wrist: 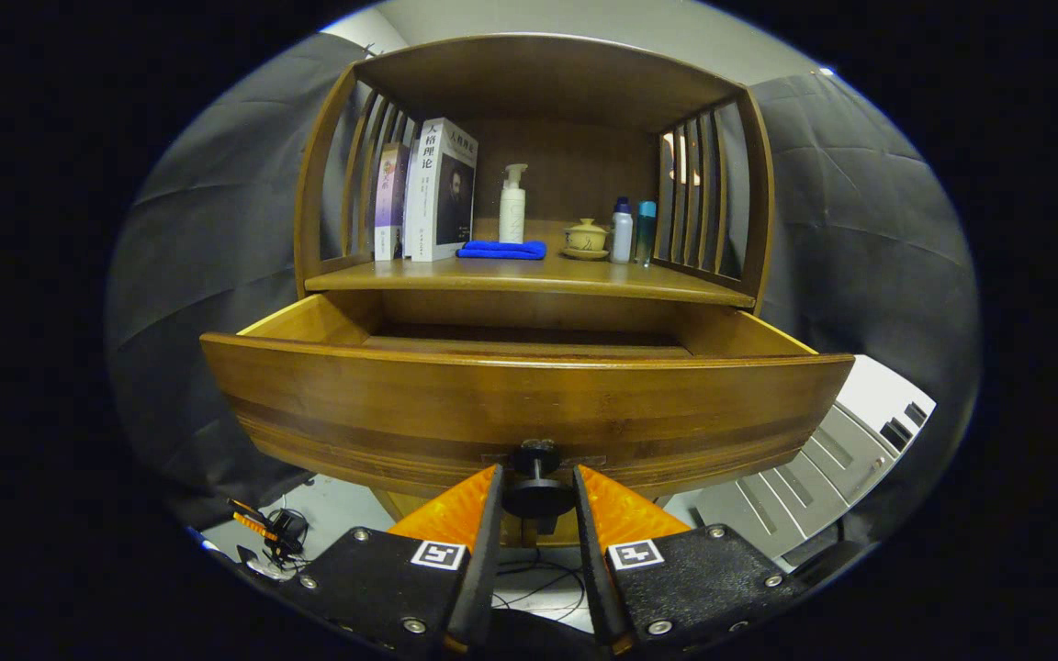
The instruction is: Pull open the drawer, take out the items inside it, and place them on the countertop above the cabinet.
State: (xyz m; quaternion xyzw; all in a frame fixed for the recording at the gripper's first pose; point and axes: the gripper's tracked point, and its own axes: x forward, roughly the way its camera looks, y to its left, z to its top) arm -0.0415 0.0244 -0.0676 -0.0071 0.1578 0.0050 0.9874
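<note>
tool (538,491) clamps knob (538,496) | drawer (529,404) open | countertop (529,275) crowded

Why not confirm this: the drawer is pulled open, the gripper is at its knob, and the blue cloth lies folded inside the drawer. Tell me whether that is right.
One detail is wrong. The gripper view shows the blue cloth folded on the countertop, in front of the white pump bottle, not inside the drawer. The rest stands: the drawer is pulled open and the gripper has its fingers either side of the knob.

Hand-held gripper (536,500): square-marker plates, silver screws
</note>
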